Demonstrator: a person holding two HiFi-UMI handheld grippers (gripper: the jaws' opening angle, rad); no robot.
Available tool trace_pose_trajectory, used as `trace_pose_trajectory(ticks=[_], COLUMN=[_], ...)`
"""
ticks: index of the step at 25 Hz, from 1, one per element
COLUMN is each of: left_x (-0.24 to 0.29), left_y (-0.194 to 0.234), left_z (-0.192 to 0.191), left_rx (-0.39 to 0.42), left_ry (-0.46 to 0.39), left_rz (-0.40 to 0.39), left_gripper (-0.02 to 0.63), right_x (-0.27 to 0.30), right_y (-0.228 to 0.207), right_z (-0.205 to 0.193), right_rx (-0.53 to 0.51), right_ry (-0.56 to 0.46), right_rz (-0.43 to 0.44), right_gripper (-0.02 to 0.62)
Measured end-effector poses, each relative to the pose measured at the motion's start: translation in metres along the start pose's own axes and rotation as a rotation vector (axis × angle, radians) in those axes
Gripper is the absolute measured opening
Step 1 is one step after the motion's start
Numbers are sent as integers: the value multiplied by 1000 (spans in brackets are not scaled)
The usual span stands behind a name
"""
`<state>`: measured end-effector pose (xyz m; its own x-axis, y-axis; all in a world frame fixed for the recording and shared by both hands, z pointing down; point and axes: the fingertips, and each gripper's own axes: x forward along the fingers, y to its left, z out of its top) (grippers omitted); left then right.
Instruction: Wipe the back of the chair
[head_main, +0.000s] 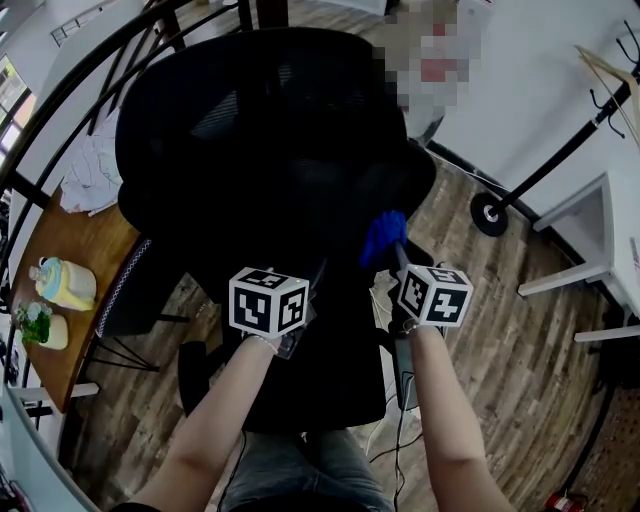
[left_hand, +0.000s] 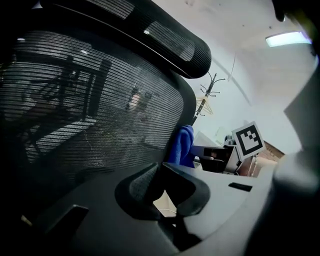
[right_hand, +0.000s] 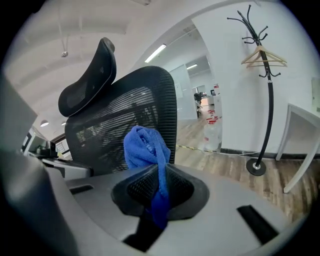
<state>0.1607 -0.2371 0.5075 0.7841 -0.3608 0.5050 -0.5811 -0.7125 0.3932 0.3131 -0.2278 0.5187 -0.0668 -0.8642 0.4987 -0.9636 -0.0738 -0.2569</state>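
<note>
The black office chair (head_main: 270, 150) stands in front of me, its mesh back (right_hand: 125, 117) and headrest (right_hand: 85, 90) facing both grippers. My right gripper (right_hand: 161, 167) is shut on a bunched blue cloth (right_hand: 144, 146), which sticks out ahead of the jaws just short of the back's right edge. In the head view the blue cloth (head_main: 384, 238) sits at the chair's right side. My left gripper (left_hand: 163, 165) is held close against the mesh back (left_hand: 90, 115), jaws shut with nothing seen between them. The blue cloth (left_hand: 181, 144) shows just past the back's edge.
A black coat stand (right_hand: 266, 90) with a wooden hanger stands to the right, its base (head_main: 490, 213) on the wood floor. A white table (head_main: 585, 225) is beyond it. At left, a wooden table (head_main: 75, 240) carries bottles (head_main: 62, 283) and white fabric (head_main: 92, 178). Cables (head_main: 400, 420) lie underfoot.
</note>
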Motion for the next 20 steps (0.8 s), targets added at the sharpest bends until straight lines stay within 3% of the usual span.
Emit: trace_pose_trajectory(ticks=[12, 20], left_x=[-15, -57], left_y=[-1, 27], left_z=[-23, -48], left_rx=[-14, -58], left_ry=[28, 26], left_rz=[0, 52], left_gripper=[31, 31], right_x=[-20, -25], right_y=[11, 86], right_z=[-15, -39], right_rx=[-20, -73], right_ry=[-16, 5], right_rz=[2, 123], right_gripper=[54, 54])
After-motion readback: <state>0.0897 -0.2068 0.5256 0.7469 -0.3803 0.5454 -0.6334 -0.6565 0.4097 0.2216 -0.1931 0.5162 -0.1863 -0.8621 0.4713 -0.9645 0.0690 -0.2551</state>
